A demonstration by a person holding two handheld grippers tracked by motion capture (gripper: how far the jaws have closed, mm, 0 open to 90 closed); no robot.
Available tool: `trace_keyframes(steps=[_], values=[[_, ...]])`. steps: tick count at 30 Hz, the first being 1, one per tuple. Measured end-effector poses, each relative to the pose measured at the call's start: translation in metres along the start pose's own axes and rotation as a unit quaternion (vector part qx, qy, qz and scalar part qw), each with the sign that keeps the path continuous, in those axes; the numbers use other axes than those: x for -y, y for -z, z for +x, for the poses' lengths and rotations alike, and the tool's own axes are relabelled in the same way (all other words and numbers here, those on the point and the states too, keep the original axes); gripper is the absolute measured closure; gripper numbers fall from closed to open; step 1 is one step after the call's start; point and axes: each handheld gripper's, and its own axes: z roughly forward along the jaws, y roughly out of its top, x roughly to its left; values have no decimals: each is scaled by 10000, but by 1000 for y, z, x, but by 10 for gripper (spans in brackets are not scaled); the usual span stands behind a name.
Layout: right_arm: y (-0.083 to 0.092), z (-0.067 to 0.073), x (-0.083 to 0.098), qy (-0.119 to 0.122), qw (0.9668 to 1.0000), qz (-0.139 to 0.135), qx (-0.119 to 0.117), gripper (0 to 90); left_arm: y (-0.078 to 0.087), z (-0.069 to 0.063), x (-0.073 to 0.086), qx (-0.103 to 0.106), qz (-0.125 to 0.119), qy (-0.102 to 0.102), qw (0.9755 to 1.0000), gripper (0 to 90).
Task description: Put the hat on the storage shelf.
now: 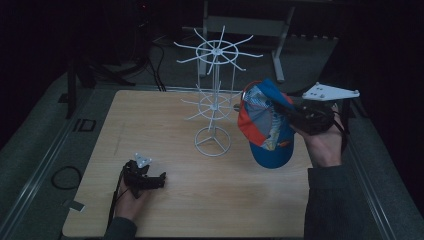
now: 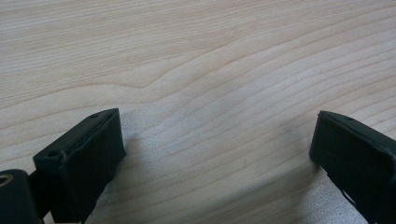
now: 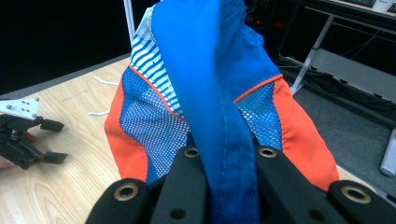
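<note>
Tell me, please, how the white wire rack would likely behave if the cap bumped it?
The white wire rack is tall and thin on a small ring base, so it would probably tip or slide easily. Its open wire build suggests it is light. The thin arms might snag the cap held in the right gripper.

I can read no lettering, brand, number or sign anywhere; the cap [image 1: 265, 125] shows a printed pattern too blurred to make out.

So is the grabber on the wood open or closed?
Open. The left gripper has its two black jaws standing wide apart, with only bare wooden table between them. The high view shows it resting low on the table.
</note>
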Motion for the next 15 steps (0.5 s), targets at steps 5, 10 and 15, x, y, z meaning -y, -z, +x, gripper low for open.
trace_keyframes(steps=[5,10,15], values=[[2,0,-2,1,10000,-46,9,887,0,0,0,0,2,0,10000,34],[6,0,-5,25,9999,-145,8,887,0,0,0,-2,-8,2,10000,34],[11,0,-6,18,9997,-237,-2,887,0,0,0,-2,-3,-1,10000,34]])
